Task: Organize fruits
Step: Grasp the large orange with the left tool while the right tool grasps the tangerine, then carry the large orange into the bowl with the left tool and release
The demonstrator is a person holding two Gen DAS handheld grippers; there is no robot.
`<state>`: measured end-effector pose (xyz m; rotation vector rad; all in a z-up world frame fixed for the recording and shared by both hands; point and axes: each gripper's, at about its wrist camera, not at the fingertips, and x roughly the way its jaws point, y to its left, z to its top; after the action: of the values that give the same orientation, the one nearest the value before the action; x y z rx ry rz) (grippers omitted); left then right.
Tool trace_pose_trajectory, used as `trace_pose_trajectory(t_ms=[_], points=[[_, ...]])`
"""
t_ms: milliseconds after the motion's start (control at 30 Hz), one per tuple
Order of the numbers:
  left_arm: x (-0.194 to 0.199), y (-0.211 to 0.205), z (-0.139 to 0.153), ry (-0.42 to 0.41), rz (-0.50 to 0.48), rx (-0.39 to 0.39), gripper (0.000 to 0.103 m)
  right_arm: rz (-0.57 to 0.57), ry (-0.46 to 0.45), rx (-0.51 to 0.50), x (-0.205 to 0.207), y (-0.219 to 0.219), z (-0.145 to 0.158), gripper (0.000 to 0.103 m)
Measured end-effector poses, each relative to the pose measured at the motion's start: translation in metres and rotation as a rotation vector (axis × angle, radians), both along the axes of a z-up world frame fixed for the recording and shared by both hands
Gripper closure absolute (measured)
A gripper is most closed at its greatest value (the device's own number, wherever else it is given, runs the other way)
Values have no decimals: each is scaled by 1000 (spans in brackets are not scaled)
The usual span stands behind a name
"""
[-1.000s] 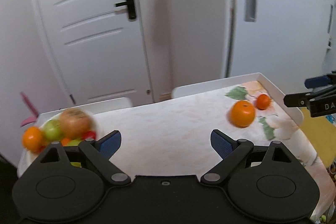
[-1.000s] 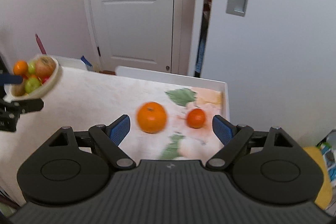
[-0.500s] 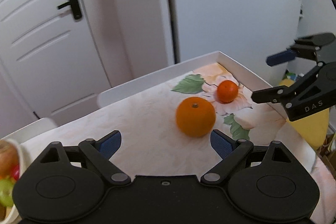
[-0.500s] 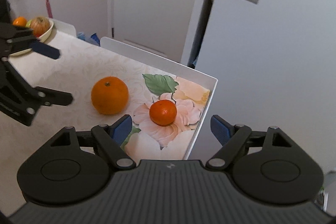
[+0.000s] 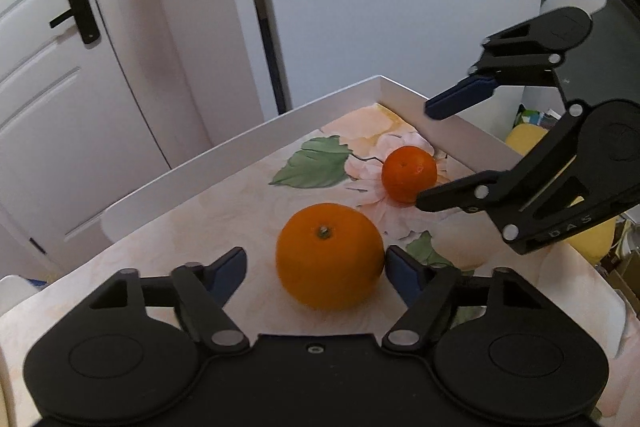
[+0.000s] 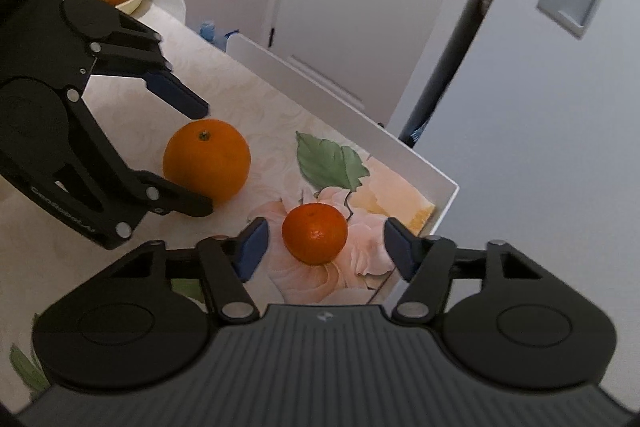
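Between the left hand-held gripper's [image 5: 316, 269] spread fingers sits the orange [image 5: 329, 255].

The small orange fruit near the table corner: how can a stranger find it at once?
Find the table corner printed with a pink flower. The small mandarin sits on it, between the open right gripper fingers. It is redder and smaller than the big orange beside it.

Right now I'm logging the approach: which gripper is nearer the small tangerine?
Right. The right gripper straddles the small tangerine, jaws open; the left gripper brackets the large orange beside it.
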<state>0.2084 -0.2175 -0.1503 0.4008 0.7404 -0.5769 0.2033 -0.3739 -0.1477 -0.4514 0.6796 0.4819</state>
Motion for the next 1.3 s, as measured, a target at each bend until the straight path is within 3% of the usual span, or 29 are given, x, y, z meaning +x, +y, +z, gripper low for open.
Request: trace_pose_trajectory(t_ms=[100, 400, 733, 1033, 1300], points=[[2, -4, -3, 20, -20, -4, 39, 12, 9, -3, 3, 2, -3, 30], [-2, 3, -1, 10, 9, 21, 40, 23, 33, -4, 8, 6, -10, 44], [-13, 22, 2, 3, 59, 13, 40, -12, 47, 15, 12, 5, -10, 49], [-29, 47, 23, -34, 119, -21, 40, -10, 27, 66, -1, 24, 13, 49], [-49, 87, 58, -82, 234, -60, 40, 15, 12, 130, -17, 64, 47, 49]])
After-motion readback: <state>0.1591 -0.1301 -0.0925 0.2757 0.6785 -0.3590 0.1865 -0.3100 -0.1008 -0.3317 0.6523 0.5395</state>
